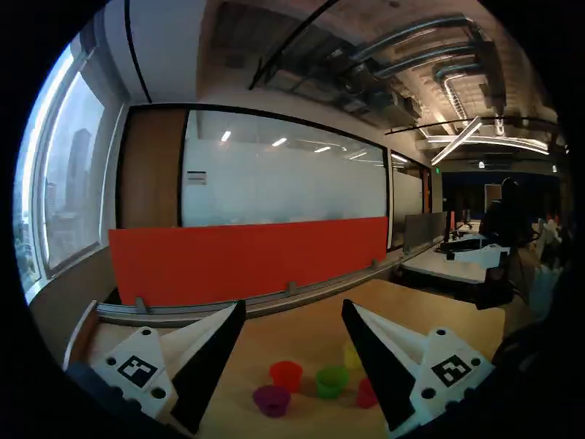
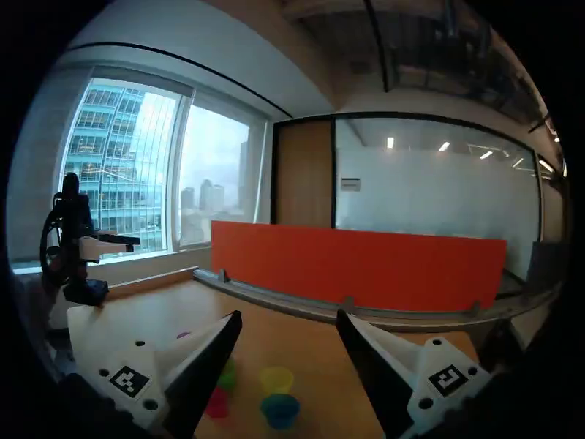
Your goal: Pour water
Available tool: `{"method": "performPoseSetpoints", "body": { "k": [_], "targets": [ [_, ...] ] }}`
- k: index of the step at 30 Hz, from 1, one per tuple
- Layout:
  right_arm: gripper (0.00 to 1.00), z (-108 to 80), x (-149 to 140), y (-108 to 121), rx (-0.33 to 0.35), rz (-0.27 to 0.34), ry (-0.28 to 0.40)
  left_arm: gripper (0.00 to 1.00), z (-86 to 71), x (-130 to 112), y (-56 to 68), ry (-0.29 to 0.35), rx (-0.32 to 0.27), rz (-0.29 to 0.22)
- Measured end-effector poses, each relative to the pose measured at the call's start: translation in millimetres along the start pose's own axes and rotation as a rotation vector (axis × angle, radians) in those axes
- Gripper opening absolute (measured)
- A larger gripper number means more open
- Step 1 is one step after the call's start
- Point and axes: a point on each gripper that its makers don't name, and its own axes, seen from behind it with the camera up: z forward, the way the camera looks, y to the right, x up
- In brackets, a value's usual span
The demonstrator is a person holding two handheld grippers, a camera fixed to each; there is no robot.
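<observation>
Left gripper (image 1: 292, 303): jaws spread wide with nothing between them, so it grips nothing. It hangs above the wooden table (image 1: 307, 336), apart from the cups.

Left gripper view: a cluster of small cups sits low in the gap between the fingers, about 6 o'clock from the tips.
- The red cup (image 1: 286, 374) is in the middle.
- The purple cup (image 1: 272, 399) is just beside it at its 7 o'clock.
- The green cup (image 1: 332, 380) is at its 3 o'clock.
- The yellow cup (image 1: 352, 356) and pink cup (image 1: 367, 393) are partly hidden behind the finger on the 4 o'clock side.

All stand upright, open end up. Cannot tell if any holds water.

Right gripper (image 2: 288, 313): same state, jaws wide apart and empty, clear of the cups.

Right gripper view: the cluster is at 6 o'clock below the tips.
- The yellow cup and blue cup (image 2: 280, 408) are in the open gap, blue nearer the camera. Cannot tell whether they touch.
- The green and pink cups are tucked partly behind the finger at 7 o'clock.

Background: an orange divider panel (image 1: 248, 260) runs along the far table edge, at 12 o'clock from the cups, with a frosted glass wall (image 1: 285, 175) behind it. A window (image 1: 69, 183) is at 9 o'clock. In the right gripper view, a black-and-white device (image 2: 69, 249) stands at the table's edge at 9 o'clock.
</observation>
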Motion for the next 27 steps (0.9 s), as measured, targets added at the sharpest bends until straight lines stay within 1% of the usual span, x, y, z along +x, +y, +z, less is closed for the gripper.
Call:
{"method": "performPoseSetpoints", "body": {
  "k": [8, 17, 23, 27],
  "targets": [
    [1.00, 0.1, -12.0, -1.5, 0.031, -0.020, -0.045, 0.97, 7.2, -7.2, 16.2, -0.017, -0.073, 0.019],
    [1.00, -3.2, -27.4, -8.2, 0.097, -0.032, -0.112, 0.97, 11.8, -18.3, 39.4, -0.058, -0.166, 0.035],
    [1.00, -7.1, -37.4, -8.5, 0.133, -0.035, -0.143, 0.97, 18.3, -38.4, 50.2, -0.098, -0.207, 0.042],
    [1.00, -9.3, -52.1, -7.4, 0.150, -0.048, -0.177, 0.97, 25.2, -57.0, 56.4, -0.136, -0.230, 0.046]
  ]
}}
